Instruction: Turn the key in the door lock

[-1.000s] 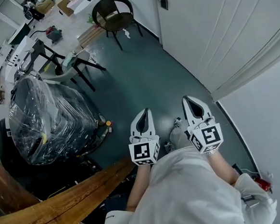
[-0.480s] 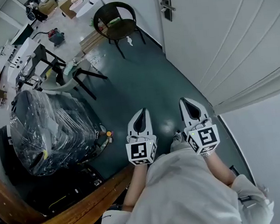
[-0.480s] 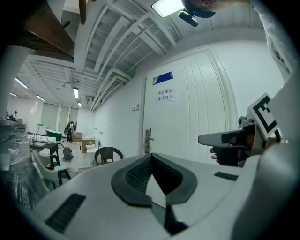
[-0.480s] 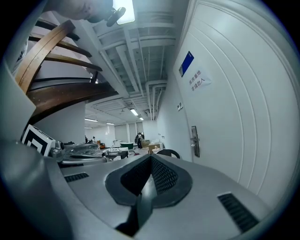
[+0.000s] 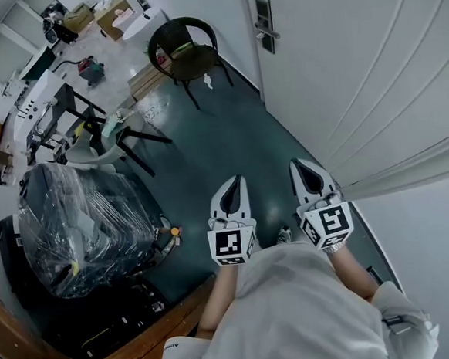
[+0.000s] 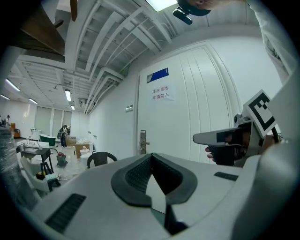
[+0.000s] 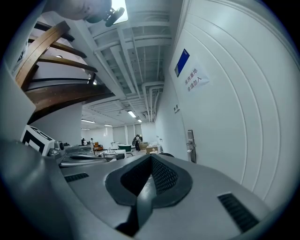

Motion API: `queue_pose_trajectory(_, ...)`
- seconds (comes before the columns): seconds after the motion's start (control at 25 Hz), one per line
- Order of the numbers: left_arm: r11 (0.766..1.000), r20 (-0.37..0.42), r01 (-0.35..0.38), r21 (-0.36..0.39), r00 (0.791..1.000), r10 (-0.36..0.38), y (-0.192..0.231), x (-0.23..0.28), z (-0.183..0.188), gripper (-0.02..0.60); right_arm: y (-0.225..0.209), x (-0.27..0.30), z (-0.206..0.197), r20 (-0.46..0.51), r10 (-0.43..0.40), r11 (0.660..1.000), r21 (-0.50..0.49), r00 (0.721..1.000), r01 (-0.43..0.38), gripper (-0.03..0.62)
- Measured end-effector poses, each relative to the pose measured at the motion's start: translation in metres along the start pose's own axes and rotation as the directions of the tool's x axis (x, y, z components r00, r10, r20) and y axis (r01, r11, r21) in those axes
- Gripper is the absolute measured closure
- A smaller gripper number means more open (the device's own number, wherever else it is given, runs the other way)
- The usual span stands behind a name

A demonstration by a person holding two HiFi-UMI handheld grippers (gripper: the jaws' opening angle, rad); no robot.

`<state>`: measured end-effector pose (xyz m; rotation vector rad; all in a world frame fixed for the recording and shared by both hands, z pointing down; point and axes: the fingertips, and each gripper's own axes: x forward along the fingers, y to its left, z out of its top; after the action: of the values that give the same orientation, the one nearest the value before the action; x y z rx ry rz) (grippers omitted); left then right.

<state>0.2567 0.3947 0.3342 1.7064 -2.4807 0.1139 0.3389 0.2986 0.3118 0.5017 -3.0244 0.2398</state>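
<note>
White left hand-held gripper (image 5: pixel 236 183): jaws together, nothing between. Right hand-held gripper (image 5: pixel 301 165) beside it: jaws likewise together, empty. Both held level over dark teal floor (image 5: pixel 229 136), pointing along white door (image 5: pixel 355 71) at right. Door lock (image 5: pixel 264 24) with lever handle far ahead, well apart from both; key too small to tell. Black chair (image 5: pixel 182 35) near lock.

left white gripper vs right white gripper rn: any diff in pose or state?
Position: the right gripper is close beside the white panelled door; the left gripper is farther out over the dark green floor. Reach: the right gripper's tips sit slightly farther ahead than the left gripper's. Shared: both shut, empty, aimed roughly toward the silver lock plate.
</note>
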Motion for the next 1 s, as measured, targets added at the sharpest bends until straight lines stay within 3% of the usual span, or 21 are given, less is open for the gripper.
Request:
queue_pose_trajectory(0.24,0.999,-0.007,0.047,0.001,0.999,-0.047,0.022,0.04,0.001,0.578,-0.017,0.038,0.001,-0.006,-0.056,0.998,0.006,0.998,0.056,0.602)
queue_pose_trajectory(0.56,0.987,0.002,0.159,0.023,0.987,-0.159,0.085,0.113,0.013,0.578,-0.022,0.113,0.008,-0.01,-0.157,0.988,-0.018,0.988,0.156,0.602)
queue_pose_trajectory(1.0,0.953,0.011,0.302,0.03,0.953,-0.303,0.165,0.183,0.023,0.578,-0.015,0.199,0.018,0.005,-0.332,0.943,-0.028,0.943,0.332,0.602)
